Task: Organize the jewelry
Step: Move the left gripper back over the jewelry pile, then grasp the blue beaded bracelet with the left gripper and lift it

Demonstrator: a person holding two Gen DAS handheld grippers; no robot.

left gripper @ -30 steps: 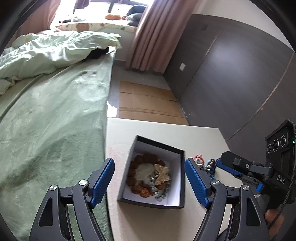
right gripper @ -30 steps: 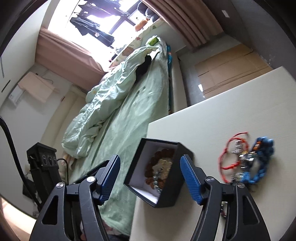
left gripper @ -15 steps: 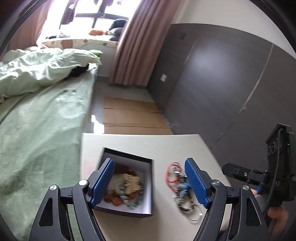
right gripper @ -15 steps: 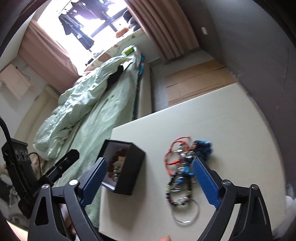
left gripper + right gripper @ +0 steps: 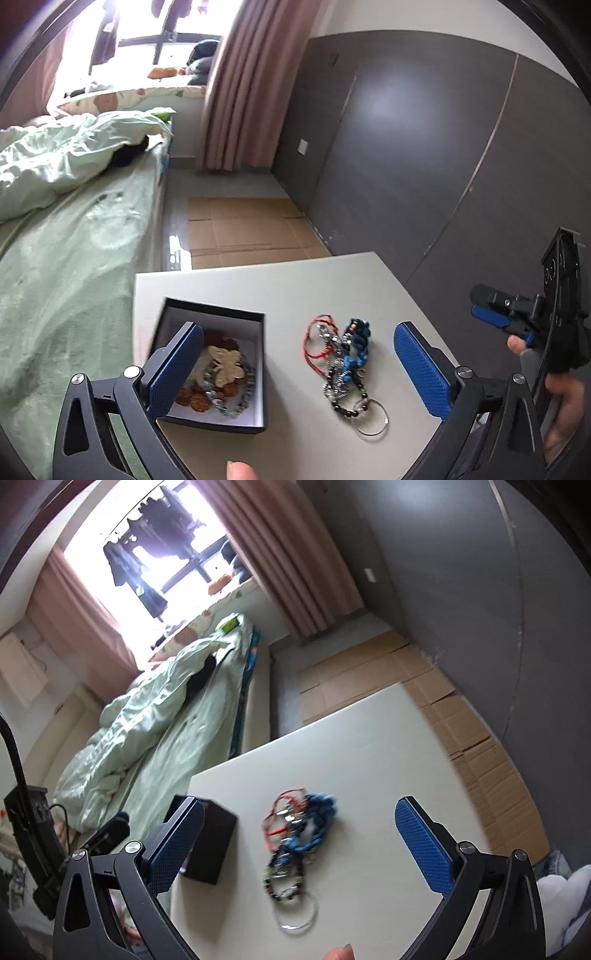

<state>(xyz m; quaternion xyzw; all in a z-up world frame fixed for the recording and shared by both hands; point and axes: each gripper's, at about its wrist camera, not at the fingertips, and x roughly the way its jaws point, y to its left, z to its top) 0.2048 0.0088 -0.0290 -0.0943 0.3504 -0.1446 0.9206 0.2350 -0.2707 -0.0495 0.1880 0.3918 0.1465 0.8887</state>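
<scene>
Lower left of the left wrist view: black jewelry box (image 5: 221, 373), already holding brown beads and a butterfly piece, slid leftward since a second ago. Lower centre now: loose bracelet tangle (image 5: 343, 363) on the white table (image 5: 295, 280), framed between wide-open, empty left gripper (image 5: 295, 373). Right gripper (image 5: 295, 849) likewise spread wide, empty, centred over the tangle. Probably next pickup.
</scene>
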